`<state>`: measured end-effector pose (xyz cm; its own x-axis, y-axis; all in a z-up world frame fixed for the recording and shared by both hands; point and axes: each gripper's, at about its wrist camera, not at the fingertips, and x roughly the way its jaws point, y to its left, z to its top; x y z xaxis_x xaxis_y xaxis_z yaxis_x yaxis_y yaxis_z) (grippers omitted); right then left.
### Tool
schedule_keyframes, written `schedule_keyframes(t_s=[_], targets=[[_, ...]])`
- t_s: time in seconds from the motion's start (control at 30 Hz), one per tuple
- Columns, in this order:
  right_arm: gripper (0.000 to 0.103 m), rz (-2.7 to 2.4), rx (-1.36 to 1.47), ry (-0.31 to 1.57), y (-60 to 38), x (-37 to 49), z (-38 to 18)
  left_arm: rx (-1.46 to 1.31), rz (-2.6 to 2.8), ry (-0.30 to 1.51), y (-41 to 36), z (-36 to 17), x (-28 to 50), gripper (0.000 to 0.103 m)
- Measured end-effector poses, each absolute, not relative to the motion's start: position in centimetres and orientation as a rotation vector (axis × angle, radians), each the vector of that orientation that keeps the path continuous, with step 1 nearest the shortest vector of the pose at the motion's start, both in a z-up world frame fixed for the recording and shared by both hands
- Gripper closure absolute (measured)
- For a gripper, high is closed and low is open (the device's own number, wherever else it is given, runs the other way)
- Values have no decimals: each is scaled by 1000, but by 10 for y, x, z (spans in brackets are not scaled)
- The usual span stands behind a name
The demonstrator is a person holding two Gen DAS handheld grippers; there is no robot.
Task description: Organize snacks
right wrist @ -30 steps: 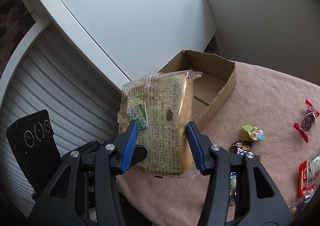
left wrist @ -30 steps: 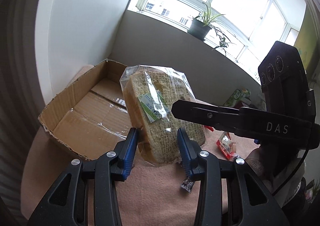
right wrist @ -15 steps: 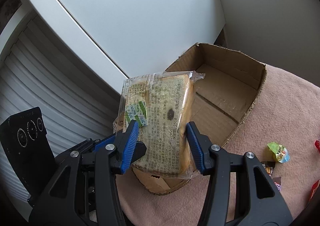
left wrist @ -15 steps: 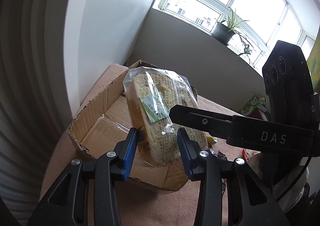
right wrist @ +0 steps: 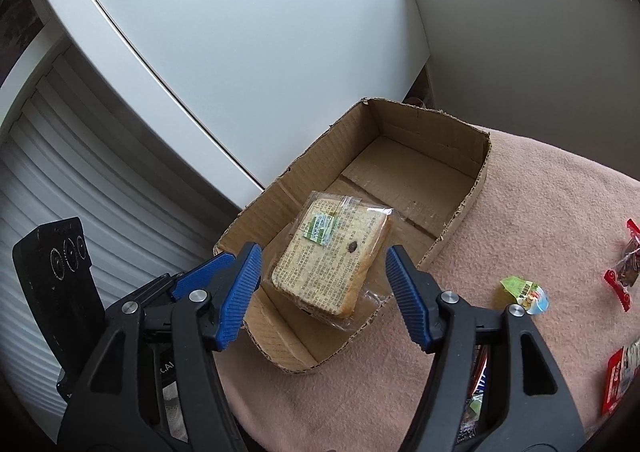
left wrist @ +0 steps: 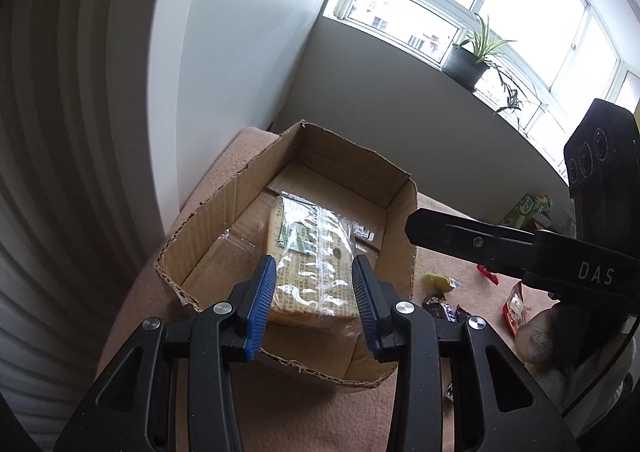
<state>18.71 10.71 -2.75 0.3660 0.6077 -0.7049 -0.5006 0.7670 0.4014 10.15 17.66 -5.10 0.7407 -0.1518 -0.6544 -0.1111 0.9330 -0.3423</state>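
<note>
A bagged loaf of sliced bread (right wrist: 332, 264) lies inside the open cardboard box (right wrist: 456, 172) near its front end. It also shows in the left wrist view (left wrist: 312, 272), in the box (left wrist: 224, 208). My right gripper (right wrist: 323, 288) is open, its blue pads apart on either side of the loaf and above it. My left gripper (left wrist: 314, 298) is open above the loaf, pads clear of the bag. The right gripper's black arm crosses the left wrist view at the right.
The box sits on a pink cloth-covered table (right wrist: 540, 220). Small snacks lie right of the box: a yellow-green jelly cup (right wrist: 524, 292), red wrapped candies (right wrist: 622, 272), chocolate bars (left wrist: 440, 308). A white wall stands behind the box. A potted plant (left wrist: 472, 56) sits on the windowsill.
Both grippers carried the loaf over the box and let it go. The loaf now lies flat in the box and both jaws have opened.
</note>
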Motion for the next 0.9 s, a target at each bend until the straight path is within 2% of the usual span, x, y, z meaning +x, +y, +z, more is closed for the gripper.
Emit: schedule_keyframes(t_s=[0.1,0.17,0.2,0.37,0.5,0.7,0.9], targets=[[34,698,125,941,92,181,-21,-370,-32,731,170,-44,95,66],[28,682,118,921,75,171,-15,-363,-40,725,163,-39,91,66],[25,668,114,911,66,166,-12,-359,-44,724,159,-37,90,63],[23,604,120,864,16,141,-3,-339,-95,718,136,-31,75,61],[17,527,104,827,-31,114,0,-327,-147,725,115,-31,65,53],[17,373,116,810,-107,74,-12,-304,-227,758,84,-42,52,53],[17,245,161,861,-162,50,-48,-284,-279,830,60,-66,48,53]])
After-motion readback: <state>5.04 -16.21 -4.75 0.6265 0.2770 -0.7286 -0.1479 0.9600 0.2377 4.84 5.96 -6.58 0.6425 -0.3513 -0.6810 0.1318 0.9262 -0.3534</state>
